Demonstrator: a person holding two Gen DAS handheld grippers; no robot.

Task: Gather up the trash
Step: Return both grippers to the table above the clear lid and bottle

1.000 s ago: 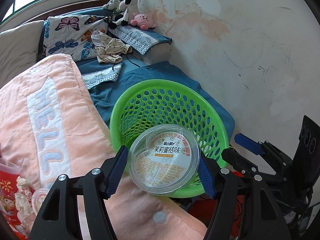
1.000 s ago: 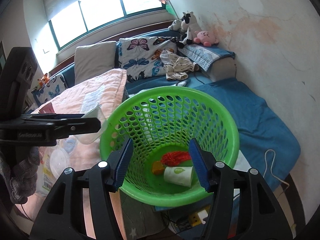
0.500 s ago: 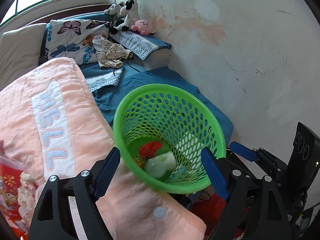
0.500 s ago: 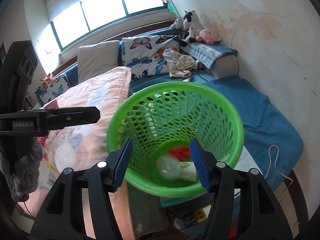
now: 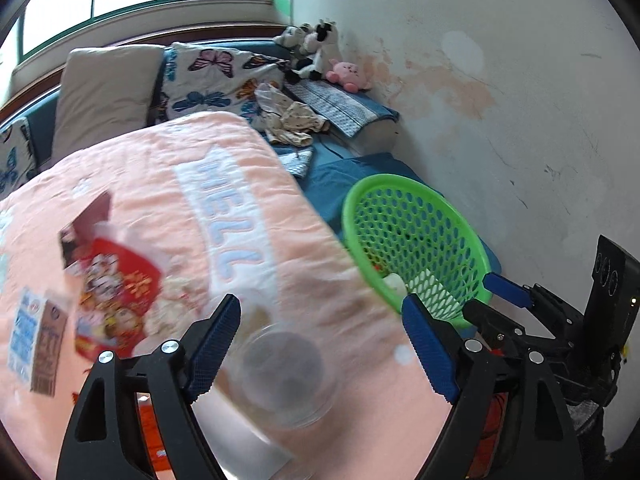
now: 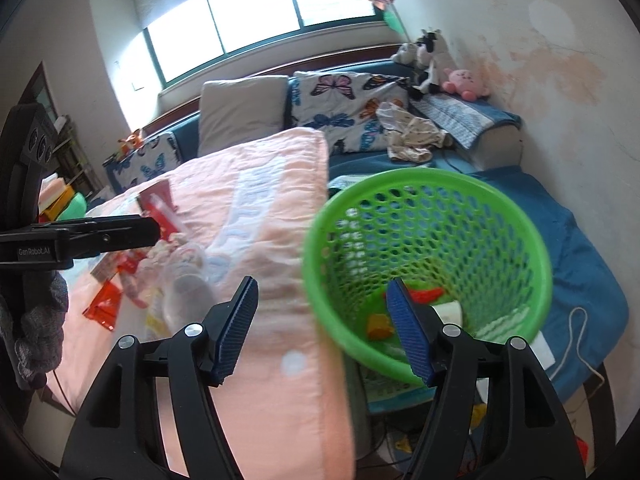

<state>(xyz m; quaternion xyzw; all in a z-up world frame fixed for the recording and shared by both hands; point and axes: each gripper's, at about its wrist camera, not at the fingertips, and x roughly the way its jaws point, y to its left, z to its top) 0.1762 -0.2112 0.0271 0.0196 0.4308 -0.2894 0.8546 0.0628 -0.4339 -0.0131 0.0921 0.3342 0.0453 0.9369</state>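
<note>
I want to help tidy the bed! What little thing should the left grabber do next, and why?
Probably lower the left gripper, empty and open, around the clear plastic cup lying on the pink blanket just below its fingers, since the green basket waits beside the bed.

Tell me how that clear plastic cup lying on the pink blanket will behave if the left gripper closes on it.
The clear plastic cup looks thin-walled and empty, so it is probably very light and may buckle under a firm squeeze. It lies on the soft pink blanket, so it could sink or roll away when nudged. The left gripper is open, straddling it; closing gently seems wise.
</note>
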